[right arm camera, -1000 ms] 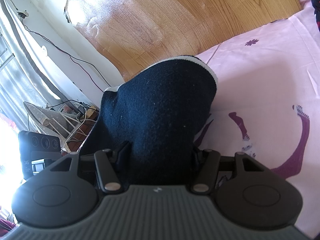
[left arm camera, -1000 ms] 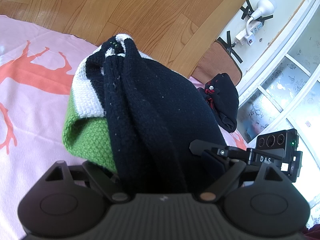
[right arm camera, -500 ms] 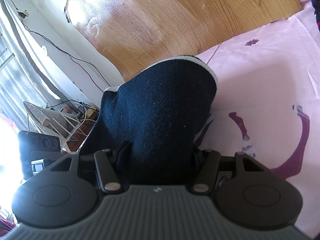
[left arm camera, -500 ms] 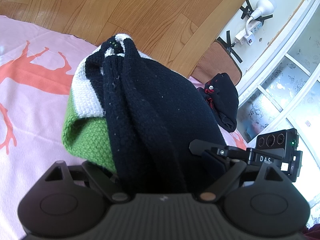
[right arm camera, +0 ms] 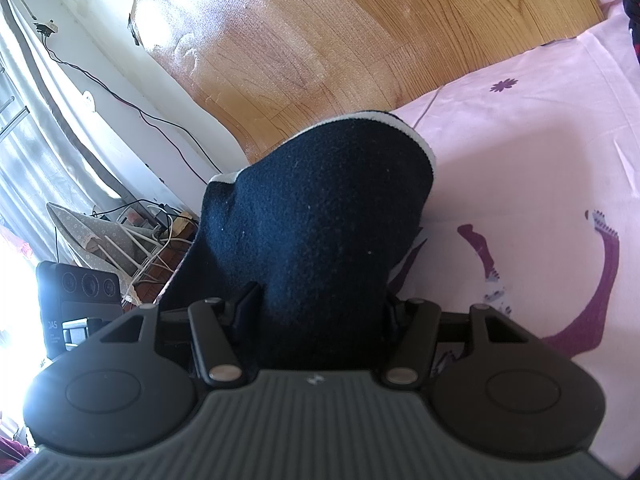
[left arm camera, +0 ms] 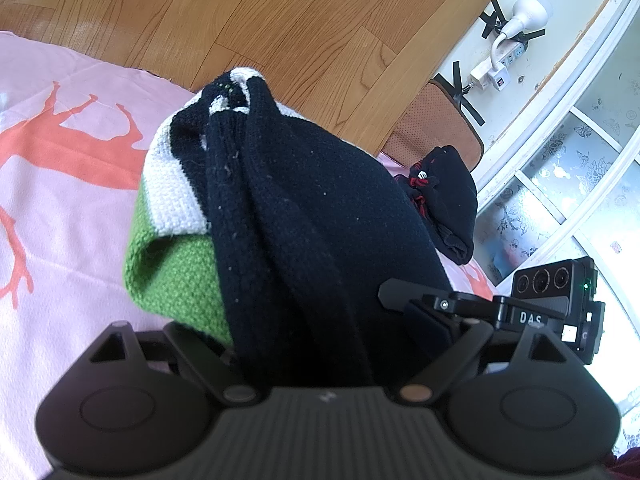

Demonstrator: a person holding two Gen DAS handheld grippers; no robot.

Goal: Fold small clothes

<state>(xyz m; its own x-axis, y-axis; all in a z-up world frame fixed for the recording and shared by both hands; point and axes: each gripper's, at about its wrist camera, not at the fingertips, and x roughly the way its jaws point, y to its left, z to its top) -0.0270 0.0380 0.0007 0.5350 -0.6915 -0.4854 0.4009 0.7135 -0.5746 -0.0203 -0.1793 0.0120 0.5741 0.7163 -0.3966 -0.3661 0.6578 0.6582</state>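
Left claw near the bottom of the left wrist view, jaws spread wide, clamped on a thick bunch of the knit sweater. The sweater runs straight away from the claw, long axis along the fingers, bunched into vertical folds; navy on the right, white and green bands on the left, tip pointing at the wood floor. It is held up above the pink sheet with orange deer print. The claw points forward and tilted somewhat down.

Right claw also tilted down, jaws about half open and pressed on both sides of a navy fold of the same sweater. The fabric rises away from the claw, and its far, rounded end has a white edge. Its long axis again runs along the fingers.

Farther off in the left view a dark garment lies on the sheet's far edge, near a brown mat. Beyond it, a power strip against the wall.
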